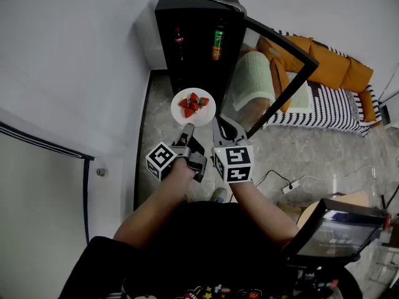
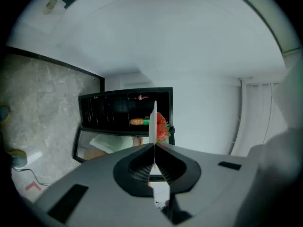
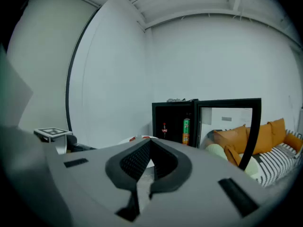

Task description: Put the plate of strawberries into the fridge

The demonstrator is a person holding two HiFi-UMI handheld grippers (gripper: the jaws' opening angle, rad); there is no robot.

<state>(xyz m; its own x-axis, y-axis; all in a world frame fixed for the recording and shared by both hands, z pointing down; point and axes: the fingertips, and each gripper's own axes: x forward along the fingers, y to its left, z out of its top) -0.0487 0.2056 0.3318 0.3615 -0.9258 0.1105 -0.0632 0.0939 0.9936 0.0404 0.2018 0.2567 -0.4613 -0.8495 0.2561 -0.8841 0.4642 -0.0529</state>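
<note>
- Two grippers: the left gripper (image 1: 186,129) is clamped on the near rim of the plate (image 1: 193,118); the right gripper (image 1: 219,126), just beside it, is closed on nothing
- One white plate, held in the air in front of the open fridge (image 1: 166,36), carrying about five strawberries (image 1: 194,103)
- The fridge holds two bottles: a dark bottle (image 1: 179,40) on the left, a green bottle (image 1: 217,43) on the right; its glass door (image 1: 283,40) swings right
- Grey marbled floor (image 1: 312,148), white wall (image 1: 75,55), and a sofa (image 1: 340,101) with orange cushions (image 1: 330,64) at the far right
</note>
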